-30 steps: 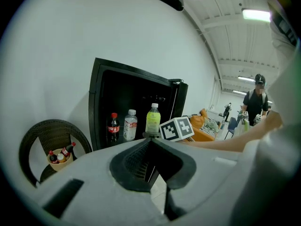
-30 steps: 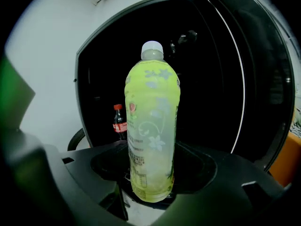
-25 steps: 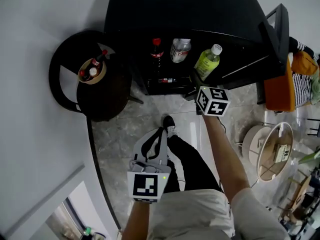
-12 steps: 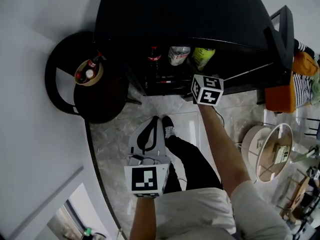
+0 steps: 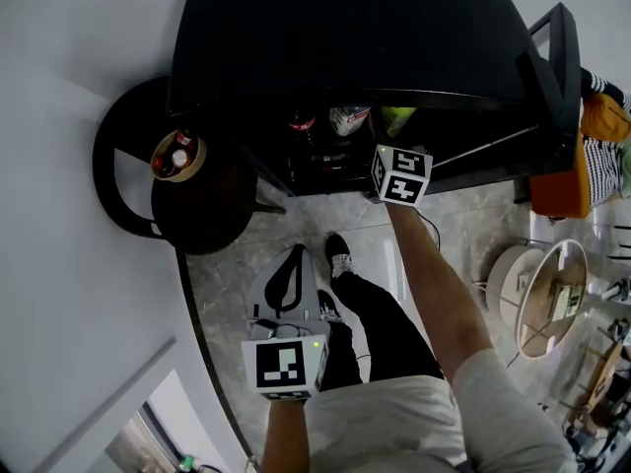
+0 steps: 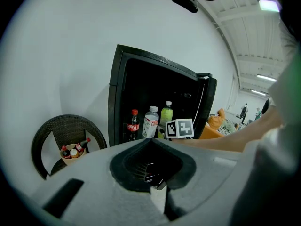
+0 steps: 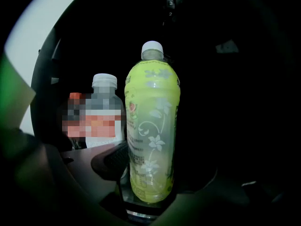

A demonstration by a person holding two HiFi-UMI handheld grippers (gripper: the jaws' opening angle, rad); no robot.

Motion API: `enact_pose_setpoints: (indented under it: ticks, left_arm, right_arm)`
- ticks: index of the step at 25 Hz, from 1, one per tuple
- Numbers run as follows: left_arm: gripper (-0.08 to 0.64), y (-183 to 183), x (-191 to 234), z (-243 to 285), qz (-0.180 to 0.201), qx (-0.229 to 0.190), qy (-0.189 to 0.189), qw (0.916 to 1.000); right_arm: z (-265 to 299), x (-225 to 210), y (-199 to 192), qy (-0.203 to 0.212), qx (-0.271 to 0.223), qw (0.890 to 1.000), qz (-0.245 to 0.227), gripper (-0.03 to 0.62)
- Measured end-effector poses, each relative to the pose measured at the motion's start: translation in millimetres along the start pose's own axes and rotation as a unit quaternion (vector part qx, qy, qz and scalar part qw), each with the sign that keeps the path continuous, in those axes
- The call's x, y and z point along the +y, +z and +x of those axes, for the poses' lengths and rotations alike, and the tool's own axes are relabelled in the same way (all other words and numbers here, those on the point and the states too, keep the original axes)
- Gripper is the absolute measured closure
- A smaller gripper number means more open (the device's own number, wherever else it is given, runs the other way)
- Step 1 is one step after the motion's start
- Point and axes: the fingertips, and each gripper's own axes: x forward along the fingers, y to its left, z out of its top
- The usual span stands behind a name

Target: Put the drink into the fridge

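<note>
The green tea bottle stands upright between the jaws of my right gripper, which is shut on its lower part. In the head view only a bit of the green bottle shows under the top of the black fridge, ahead of the right gripper. Inside the fridge it sits to the right of a clear bottle and a cola bottle. My left gripper hangs low near the person's legs, shut and holding nothing; from it I see the green bottle in the fridge.
The fridge door stands open at the right. A dark wicker chair left of the fridge carries a basket of small bottles. An orange seat and a round side table are at the right.
My right gripper has carried the green bottle forward, deeper into the fridge; the fridge's top now hides most of it. The left gripper has stayed low.
</note>
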Motion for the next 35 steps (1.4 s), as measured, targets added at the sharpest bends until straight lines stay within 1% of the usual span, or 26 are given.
enact_pose_setpoints:
  ticks: [2, 5, 9, 11, 15, 18, 23, 26, 28, 31, 33, 35]
  left_arm:
    - [0.551, -2, -3, -1, -0.003, 0.002, -0.002, 1.0]
    - [0.551, -7, -6, 0, -0.004, 0.011, -0.008, 0.9999]
    - [0.552, -10, -7, -2, -0.003, 0.01, -0.011, 0.9999]
    - [0.552, -9, -7, -3, -0.01, 0.014, -0.011, 0.9998]
    - [0.551, -8, -6, -2, -0.017, 0.018, -0.012, 0.9996]
    - [0.552, -6, -6, -4, -0.011, 0.015, -0.014, 0.9997]
    - [0.552, 0, -13, -15, 0.001, 0.001, -0.018, 0.9998]
    - [0.552, 9, -15, -27, 0.007, -0.008, -0.015, 0.9998]
    - [0.552, 16, -20, -36, 0.003, -0.017, -0.016, 0.9997]
    - [0.552, 23, -34, -50, -0.01, -0.032, -0.038, 0.9987]
    - [0.551, 29, -40, -61, 0.004, -0.029, -0.049, 0.9983]
    - [0.551, 40, -44, -72, 0.021, -0.035, -0.052, 0.9978]
  right_arm:
    - [2, 1, -1, -0.004, -0.006, 1.0, -0.002, 0.318]
    - [6, -2, 1, -0.015, -0.013, 1.0, 0.008, 0.318]
    - [2, -3, -2, -0.023, -0.016, 0.999, 0.017, 0.318]
    - [1, -2, -4, -0.023, -0.011, 0.999, 0.019, 0.318]
    - [2, -1, -9, -0.014, 0.016, 0.999, 0.031, 0.316]
    - [-7, 4, -15, -0.013, 0.027, 0.999, 0.022, 0.316]
    - [-33, 4, -13, -0.018, 0.025, 0.999, 0.026, 0.316]
    - [-55, 9, -4, -0.014, 0.021, 0.999, 0.029, 0.316]
    - [-75, 12, 5, -0.006, 0.015, 0.999, 0.028, 0.316]
    - [-128, 19, 16, 0.008, 0.006, 1.0, 0.016, 0.316]
    - [-170, 29, 17, 0.024, 0.009, 1.0, 0.017, 0.316]
    - [-208, 36, 22, 0.033, 0.009, 0.999, 0.024, 0.316]
